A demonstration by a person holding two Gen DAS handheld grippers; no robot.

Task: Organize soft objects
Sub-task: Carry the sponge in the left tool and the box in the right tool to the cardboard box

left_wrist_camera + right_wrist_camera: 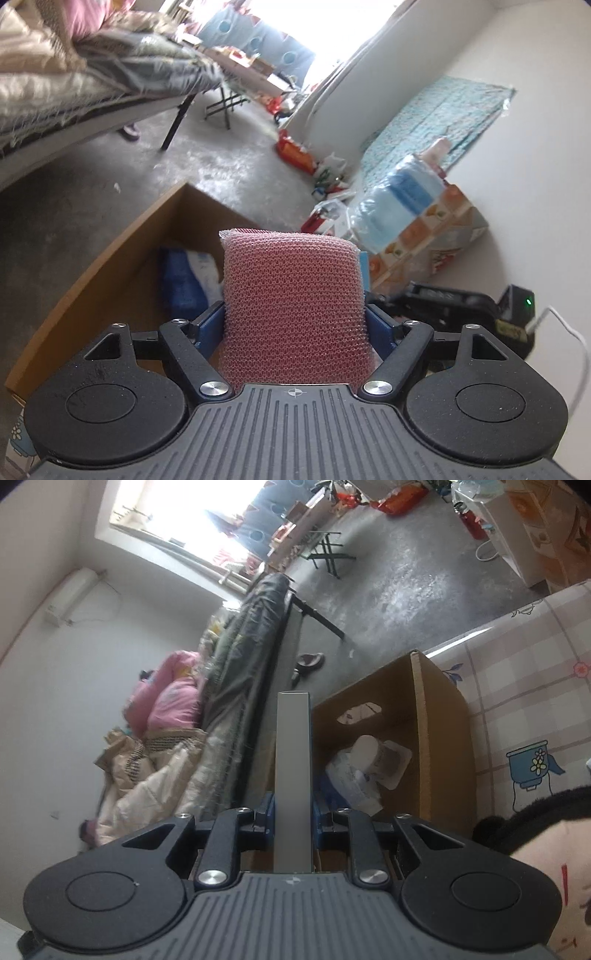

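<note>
The left gripper [295,314] has its fingers clamped on a pink mesh sponge [293,306], held above the open cardboard box [110,254]. The right gripper [291,812] has its fingers pressed close on a flat grey slab [291,775], poised beside the same box's rim; what the slab is I cannot tell. Inside the box a blue-and-white soft pack [184,280] and a pale roll [369,751] already lie, so some sorting looks done. Both held items seem still to go in. The box stands on the checked desk [535,701], and a dark sleeve [535,812] shows at the edge.
</note>
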